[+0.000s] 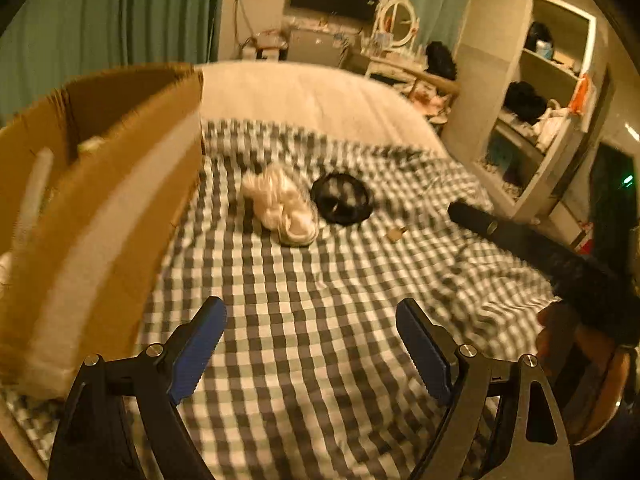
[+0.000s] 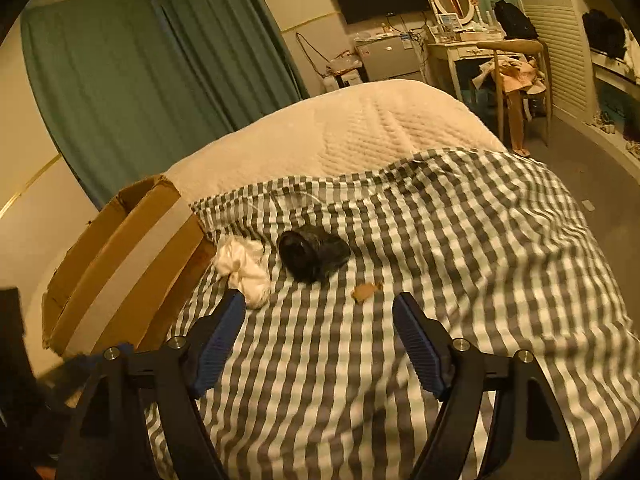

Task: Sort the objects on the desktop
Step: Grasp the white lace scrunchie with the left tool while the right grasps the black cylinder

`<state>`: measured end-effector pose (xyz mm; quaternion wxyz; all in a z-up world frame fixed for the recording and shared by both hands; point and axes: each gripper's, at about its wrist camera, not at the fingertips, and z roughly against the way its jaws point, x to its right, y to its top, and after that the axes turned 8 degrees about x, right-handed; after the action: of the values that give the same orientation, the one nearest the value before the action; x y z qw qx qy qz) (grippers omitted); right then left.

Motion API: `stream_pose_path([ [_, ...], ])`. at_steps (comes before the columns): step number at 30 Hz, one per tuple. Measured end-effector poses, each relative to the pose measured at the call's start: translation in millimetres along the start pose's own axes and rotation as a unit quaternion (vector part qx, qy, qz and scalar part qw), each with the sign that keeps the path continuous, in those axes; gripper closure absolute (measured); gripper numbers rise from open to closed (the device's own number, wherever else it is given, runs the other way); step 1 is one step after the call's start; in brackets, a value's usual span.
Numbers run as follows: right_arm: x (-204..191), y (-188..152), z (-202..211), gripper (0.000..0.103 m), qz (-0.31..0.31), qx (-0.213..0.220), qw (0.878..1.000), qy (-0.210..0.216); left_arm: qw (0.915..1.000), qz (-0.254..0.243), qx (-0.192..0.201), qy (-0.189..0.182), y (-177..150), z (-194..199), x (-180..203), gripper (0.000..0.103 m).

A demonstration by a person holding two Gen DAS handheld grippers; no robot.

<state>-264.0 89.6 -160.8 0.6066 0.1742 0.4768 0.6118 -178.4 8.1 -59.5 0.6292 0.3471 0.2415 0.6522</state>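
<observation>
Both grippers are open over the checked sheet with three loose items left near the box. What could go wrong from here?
1. The white cloth bundle is soft and crumpled; a pinch may catch only a fold and let it trail short of the cardboard box.
2. The small tan piece lies flat on the wrinkled sheet; the right gripper might grab fabric too.
3. The black item lies close beside the cloth, so the left gripper could nudge both.

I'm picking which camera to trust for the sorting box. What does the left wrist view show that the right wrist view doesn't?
Only the left wrist view looks into the brown cardboard box, where pale items lie, and shows the other black hand-held gripper. Only the right wrist view shows the wooden chair draped with clothes. Both show the checked bedsheet, white crumpled cloth, black round object, small tan piece, and open jaws.
</observation>
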Motion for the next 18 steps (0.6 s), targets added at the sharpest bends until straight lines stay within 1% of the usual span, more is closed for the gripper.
stream_pose_path([
  [4, 2, 8, -25, 0.027, 0.015, -0.003, 1.000, 0.012, 0.9996, 0.010, -0.001, 0.026, 2, -30, -9, 0.014],
  [7, 6, 20, -49, 0.027, 0.028, -0.001, 1.000, 0.012, 0.9979, 0.027, 0.017, 0.057, 10, -49, -14, 0.014],
  [8, 6, 23, -59, 0.027, 0.029, -0.004, 0.999, 0.013, 0.9973, 0.036, 0.021, 0.060, 12, -55, -17, 0.014],
  [11, 6, 25, -86, 0.027, 0.032, -0.018, 0.999, 0.035, 0.9948, 0.067, 0.035, 0.069, 22, -74, -24, 0.014],
  [14, 7, 20, -108, 0.027, 0.055, -0.035, 0.997, 0.035, 0.9926, 0.085, 0.053, 0.069, 29, -92, -27, 0.014],
  [16, 14, 18, -123, 0.027, 0.041, -0.042, 0.997, 0.047, 0.9924, 0.083, 0.048, 0.077, 31, -109, -28, 0.014],
  [18, 23, 16, -138, 0.027, 0.002, -0.050, 0.996, 0.071, 0.9929, 0.081, 0.036, 0.079, 31, -124, -30, 0.014],
])
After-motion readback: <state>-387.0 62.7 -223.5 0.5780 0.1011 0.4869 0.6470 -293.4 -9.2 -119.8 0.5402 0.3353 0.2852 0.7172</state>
